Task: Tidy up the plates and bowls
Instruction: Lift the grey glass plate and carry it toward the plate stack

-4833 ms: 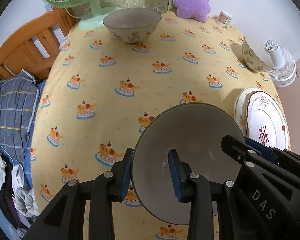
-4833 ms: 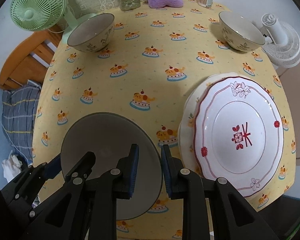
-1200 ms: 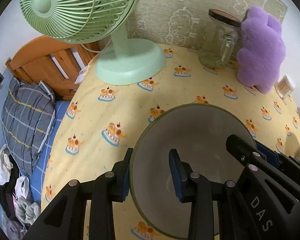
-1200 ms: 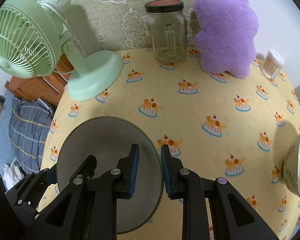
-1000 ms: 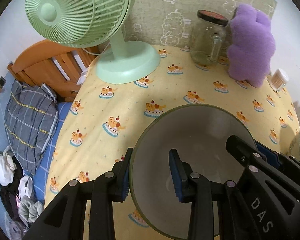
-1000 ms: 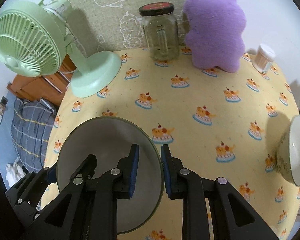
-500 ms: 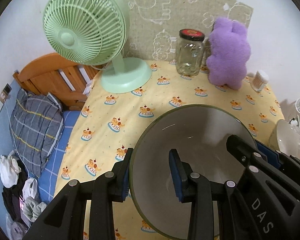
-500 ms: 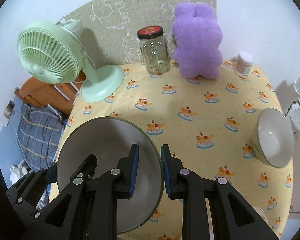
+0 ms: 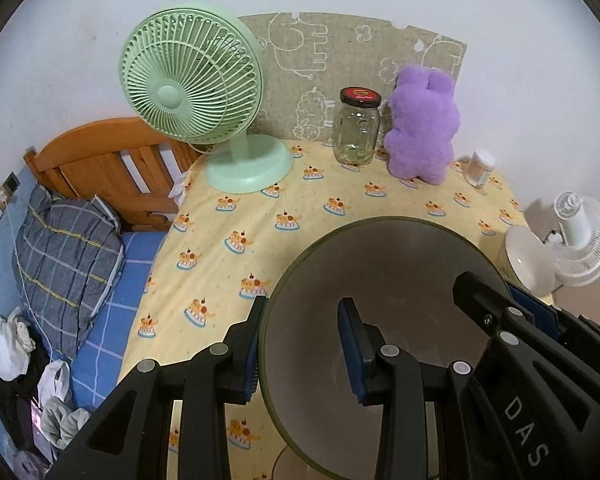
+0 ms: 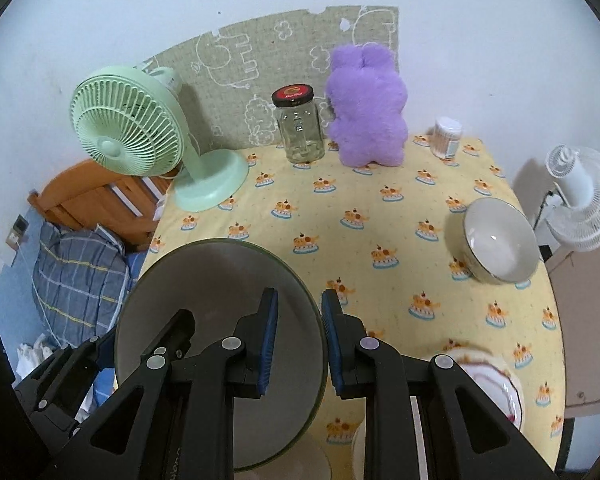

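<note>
Grey-green and matte, that big bowl point(image 9: 384, 320) is being carried by both grippers at once, up off the table and tipped so its open mouth faces the cameras. Makes sense to me: it's wide and has a thin rim, so one pinch on each side keeps it from swinging. The left gripper point(image 9: 302, 350) has its jaws closed down on the left part of the rim, one blue pad outside the wall and one inside. The right gripper point(image 10: 298, 344) does the same on the opposite edge, jaws nearly together with just the wall between them.

My guess is it's headed for the other bowl point(image 10: 500, 246), a glossy cream ceramic one with a leafy pattern, sitting near the table's right edge, well apart from the held one. Nesting them would be the obvious move. Down in the near right corner of the right camera you can just catch the plates point(image 10: 496, 380), white with a red rim line, mostly hidden behind the gripper.

Rest of the table is yellow cloth point(image 9: 332, 208) with little cake prints, soft looking. Along the back wall: a mint plastic fan point(image 9: 196, 84), a glass jar point(image 9: 358, 128) with a dark lid, and a fuzzy purple plush point(image 9: 422, 128).
</note>
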`<state>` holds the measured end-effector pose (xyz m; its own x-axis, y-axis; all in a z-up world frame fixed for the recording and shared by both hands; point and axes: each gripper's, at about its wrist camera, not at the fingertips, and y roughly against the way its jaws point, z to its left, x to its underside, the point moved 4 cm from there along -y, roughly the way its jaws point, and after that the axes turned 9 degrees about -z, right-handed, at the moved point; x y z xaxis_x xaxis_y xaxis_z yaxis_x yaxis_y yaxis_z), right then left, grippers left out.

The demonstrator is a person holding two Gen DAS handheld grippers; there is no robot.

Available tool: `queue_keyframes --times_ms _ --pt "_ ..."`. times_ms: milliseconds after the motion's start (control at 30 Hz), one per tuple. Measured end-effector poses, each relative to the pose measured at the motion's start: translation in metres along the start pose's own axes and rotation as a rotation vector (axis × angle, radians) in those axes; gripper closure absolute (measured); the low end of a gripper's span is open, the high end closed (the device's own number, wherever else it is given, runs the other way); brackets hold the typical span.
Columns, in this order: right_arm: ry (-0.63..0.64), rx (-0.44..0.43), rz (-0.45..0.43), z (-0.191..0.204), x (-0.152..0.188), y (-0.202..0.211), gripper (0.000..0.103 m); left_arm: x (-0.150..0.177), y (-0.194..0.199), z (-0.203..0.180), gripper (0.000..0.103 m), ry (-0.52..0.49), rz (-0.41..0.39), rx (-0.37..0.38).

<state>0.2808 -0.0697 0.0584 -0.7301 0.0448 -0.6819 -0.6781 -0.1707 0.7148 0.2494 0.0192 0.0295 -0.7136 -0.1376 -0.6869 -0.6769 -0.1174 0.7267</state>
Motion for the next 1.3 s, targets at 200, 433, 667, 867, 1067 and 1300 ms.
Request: queue_keyframes --times_ms 200,433,667,867,1067,1300 --pt "-0.017 0.032 0.015 0.003 0.028 0.018 0.077 0.025 0.013 0.004 0.069 -0.024 0.023 0.03" --pt "-0.031 0.077 0.046 0.003 0.06 0.031 0.076 0.05 0.021 0.007 0.069 -0.042 0.05 0.075" --pt "-0.045 0.103 0.072 0.005 0.085 0.036 0.076 0.073 0.024 0.012 0.069 -0.055 0.087 0.096" --pt "-0.063 0.129 0.102 0.006 0.103 0.033 0.076 0.087 0.02 0.016 0.069 -0.068 0.118 0.121" --pt "-0.079 0.165 0.137 0.003 0.12 0.027 0.076 0.101 0.011 0.014 0.069 -0.089 0.156 0.154" --pt "-0.099 0.204 0.187 -0.002 0.137 0.015 0.076 0.119 -0.002 0.013 0.069 -0.097 0.209 0.182"
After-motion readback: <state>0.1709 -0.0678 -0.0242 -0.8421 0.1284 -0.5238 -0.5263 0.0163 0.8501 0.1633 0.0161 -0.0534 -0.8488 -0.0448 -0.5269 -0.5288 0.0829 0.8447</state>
